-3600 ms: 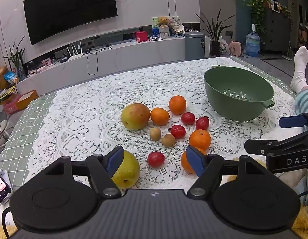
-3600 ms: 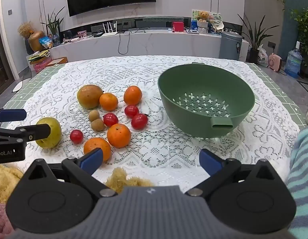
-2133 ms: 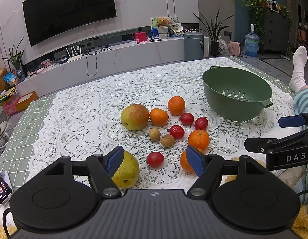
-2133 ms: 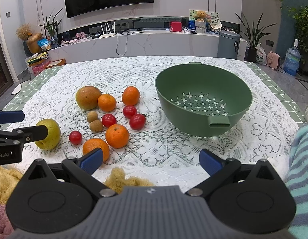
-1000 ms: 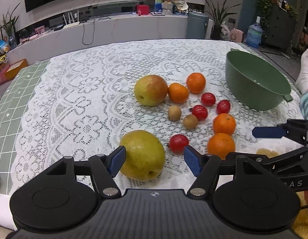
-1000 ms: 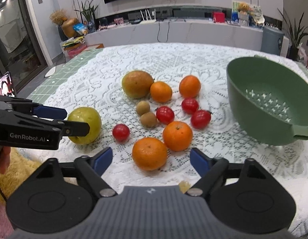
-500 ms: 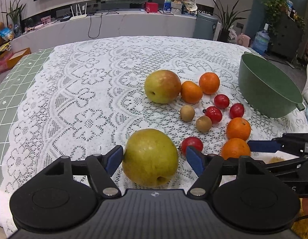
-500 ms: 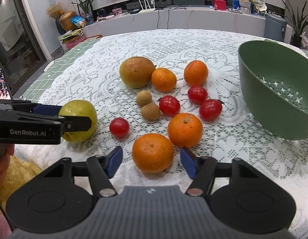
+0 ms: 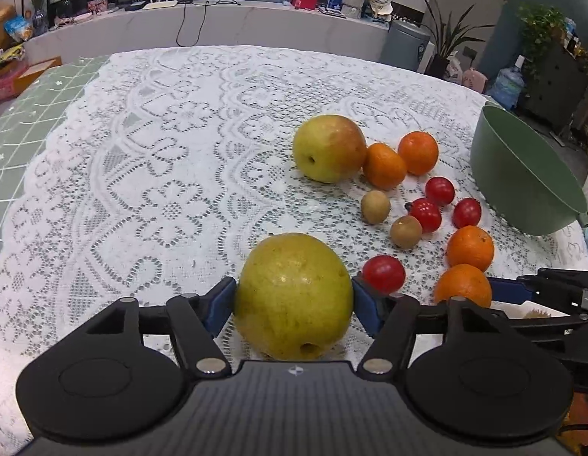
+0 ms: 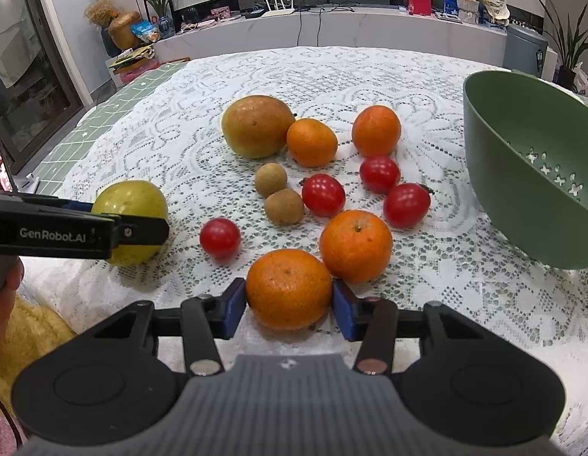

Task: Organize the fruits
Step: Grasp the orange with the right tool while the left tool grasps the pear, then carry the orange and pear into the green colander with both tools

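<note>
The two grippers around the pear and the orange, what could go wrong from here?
1. The left gripper, whose jaws have just been closing, holds the big round pear only at its widest part; it might slip on lifting.
2. The right gripper, also just closing, holds an orange that touches a second orange; lifting may send that one rolling.
3. The grippers sit close together and could collide heading to the green colander.

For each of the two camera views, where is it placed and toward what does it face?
Left wrist: sits on the left claw, looking down along it at the yellow-green pear between its pads; the right claw's tip enters at right.
Right wrist: sits on the right claw, facing the nearest orange; the left claw and a hand show at left.
Shared: pear, orange, green colander.
</note>
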`<state>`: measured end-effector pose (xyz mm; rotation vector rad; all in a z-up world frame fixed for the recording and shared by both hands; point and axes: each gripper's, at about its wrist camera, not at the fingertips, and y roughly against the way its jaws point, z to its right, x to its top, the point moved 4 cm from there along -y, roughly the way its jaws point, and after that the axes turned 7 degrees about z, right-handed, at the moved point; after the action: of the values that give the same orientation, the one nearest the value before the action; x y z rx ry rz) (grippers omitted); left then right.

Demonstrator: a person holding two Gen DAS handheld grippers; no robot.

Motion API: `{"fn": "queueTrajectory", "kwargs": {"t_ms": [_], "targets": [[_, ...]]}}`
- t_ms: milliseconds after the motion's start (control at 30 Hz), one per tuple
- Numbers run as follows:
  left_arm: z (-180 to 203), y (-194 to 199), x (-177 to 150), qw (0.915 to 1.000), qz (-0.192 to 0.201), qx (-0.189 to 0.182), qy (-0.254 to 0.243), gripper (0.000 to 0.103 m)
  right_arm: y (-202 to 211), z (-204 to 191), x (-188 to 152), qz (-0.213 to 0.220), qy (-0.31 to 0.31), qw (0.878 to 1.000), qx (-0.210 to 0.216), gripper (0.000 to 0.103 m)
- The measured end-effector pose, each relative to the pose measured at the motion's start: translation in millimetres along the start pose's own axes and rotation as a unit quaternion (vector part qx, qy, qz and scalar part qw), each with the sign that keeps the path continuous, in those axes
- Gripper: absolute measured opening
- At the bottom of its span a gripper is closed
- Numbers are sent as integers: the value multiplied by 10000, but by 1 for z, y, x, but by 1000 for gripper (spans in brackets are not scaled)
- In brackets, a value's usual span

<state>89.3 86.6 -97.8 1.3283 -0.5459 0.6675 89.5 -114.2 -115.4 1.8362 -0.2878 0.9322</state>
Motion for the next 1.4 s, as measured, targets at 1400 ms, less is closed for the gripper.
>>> {"fn": "queueTrajectory", "kwargs": {"t_ms": [1400], "targets": [[127,55,73,9930,743,-396,-832,74,94,72,81,1053,1202,9863,-417,45]]}}
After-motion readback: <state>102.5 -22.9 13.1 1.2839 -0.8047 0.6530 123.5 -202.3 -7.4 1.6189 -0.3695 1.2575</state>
